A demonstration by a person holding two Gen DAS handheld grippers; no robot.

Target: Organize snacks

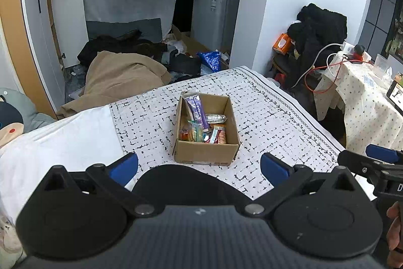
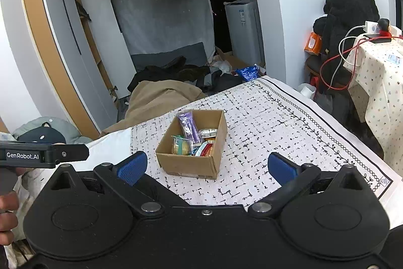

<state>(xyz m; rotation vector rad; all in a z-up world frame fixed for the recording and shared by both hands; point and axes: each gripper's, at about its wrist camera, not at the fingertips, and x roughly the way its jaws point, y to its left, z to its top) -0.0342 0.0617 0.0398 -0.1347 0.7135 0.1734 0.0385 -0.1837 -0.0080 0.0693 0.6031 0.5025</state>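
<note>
Snacks [image 1: 204, 126] sit packed inside one open cardboard box [image 1: 206, 154], and that box rests on the patterned cloth [image 1: 272, 117] spread over the bed, about midway between your two tools and a little beyond them. Your left gripper [image 1: 199, 167] hangs level above the near edge of the cloth, its two blue pads [image 1: 124, 167] spread wide with nothing between them, the box framed right in the gap. Your right gripper [image 2: 207, 167] holds the same pose, both blue pads [image 2: 133, 167] wide apart and empty, the box just left of centre ahead of it. You can see each tool from the other's camera: the right one pokes in at the right edge of the left wrist view, with your fingers [image 1: 395, 231] wrapped on its handle, and the left one enters at the left edge of the right wrist view, your hand [image 2: 7, 213] below it. Count what's in the box: one long purple packet [image 2: 187, 127] leaning against the far left wall, one silver wrapped piece [image 2: 208, 132] towards the far right, one clear pack of round biscuits [image 2: 181, 146] near left, and a red-and-white packet [image 2: 205, 150] near right; smaller wrappers are wedged among them, too jumbled to number. Nothing loose lies on the cloth around the box. Off to the right stands one side table with a floral cover [image 2: 380, 82].
</note>
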